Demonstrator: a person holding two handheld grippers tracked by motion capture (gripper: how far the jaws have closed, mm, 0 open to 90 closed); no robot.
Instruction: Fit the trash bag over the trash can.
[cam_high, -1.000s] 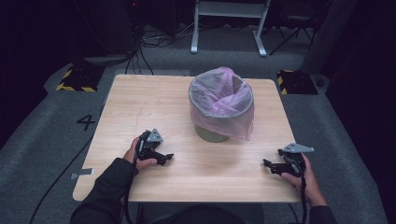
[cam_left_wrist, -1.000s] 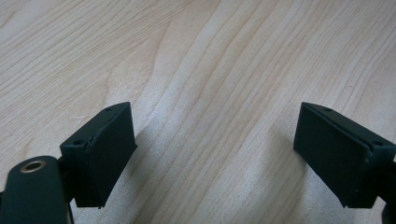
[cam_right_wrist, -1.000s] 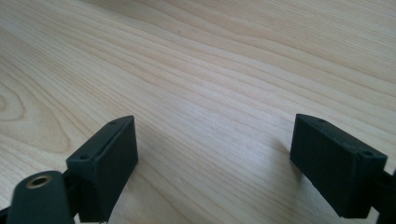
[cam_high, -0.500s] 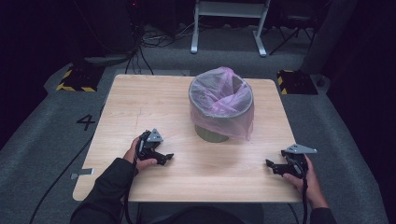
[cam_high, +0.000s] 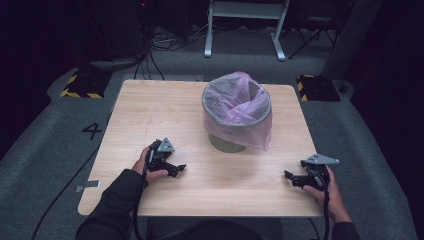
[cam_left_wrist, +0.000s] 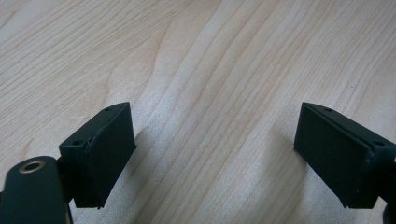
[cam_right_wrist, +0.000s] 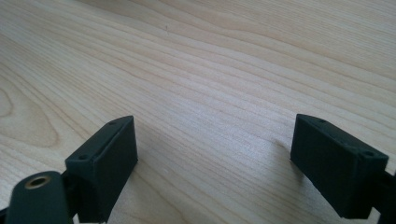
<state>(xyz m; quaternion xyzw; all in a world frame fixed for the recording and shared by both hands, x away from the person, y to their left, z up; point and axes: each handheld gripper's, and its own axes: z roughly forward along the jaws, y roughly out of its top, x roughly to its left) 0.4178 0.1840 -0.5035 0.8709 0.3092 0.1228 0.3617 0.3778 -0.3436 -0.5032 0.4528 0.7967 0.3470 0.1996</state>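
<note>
A round bin (cam_high: 236, 111) lined with a pink plastic bag stands upright on the wooden table (cam_high: 160, 112), right of centre. My left gripper (cam_high: 178, 169) rests low on the table at the front left, short of the bin, jaws wide apart with bare wood between them (cam_left_wrist: 215, 154). My right gripper (cam_high: 291, 178) sits at the front right near the table's edge, also open over bare wood (cam_right_wrist: 212, 163). Neither holds anything. Both point toward the table's middle.
Grey carpet surrounds the table, with a "4" marked on the floor (cam_high: 93, 131) at the left. Black-and-yellow striped blocks (cam_high: 80, 86) lie at both far corners. A white metal frame (cam_high: 245, 20) stands behind. Cables trail across the floor at the back left.
My right gripper has shifted slightly to the right and toward the near edge. The left gripper and the bin have stayed put.
</note>
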